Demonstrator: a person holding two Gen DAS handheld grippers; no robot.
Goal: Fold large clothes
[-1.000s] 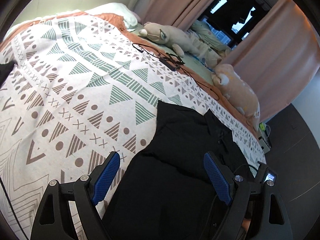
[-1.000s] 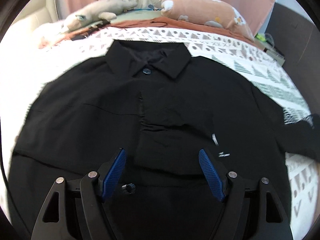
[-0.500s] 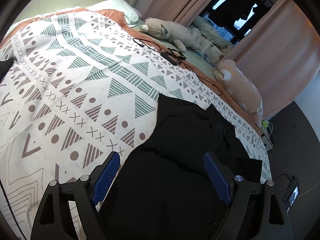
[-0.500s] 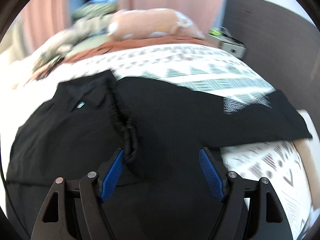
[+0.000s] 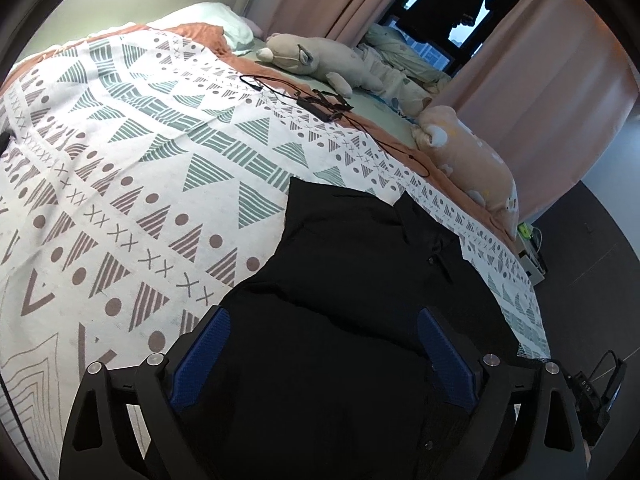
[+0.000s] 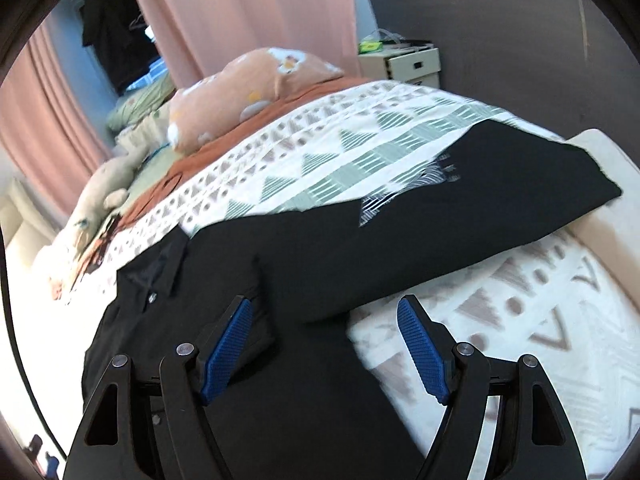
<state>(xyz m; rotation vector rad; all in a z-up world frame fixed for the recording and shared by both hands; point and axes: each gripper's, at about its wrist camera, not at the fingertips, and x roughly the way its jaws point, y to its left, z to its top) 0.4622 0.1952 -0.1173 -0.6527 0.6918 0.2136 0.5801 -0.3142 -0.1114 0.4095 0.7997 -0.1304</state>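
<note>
**Black shirt spread on the bed, both grippers wide apart**

Your shirt (image 5: 352, 280) lies on the bed (image 5: 120, 208); its hem is cut off below both views. Only your right view shows the sleeve (image 6: 472, 208) stretched toward the bed's edge. The collar (image 6: 156, 272) points toward the plush toys (image 5: 468, 156). Your left gripper (image 5: 324, 356) and right gripper (image 6: 324, 344) hang above the shirt with jaws spread, holding nothing.

left gripper (image 5: 324, 354) fingers spread wide, nothing held. right gripper (image 6: 326, 350) fingers likewise apart, nothing held.
</note>
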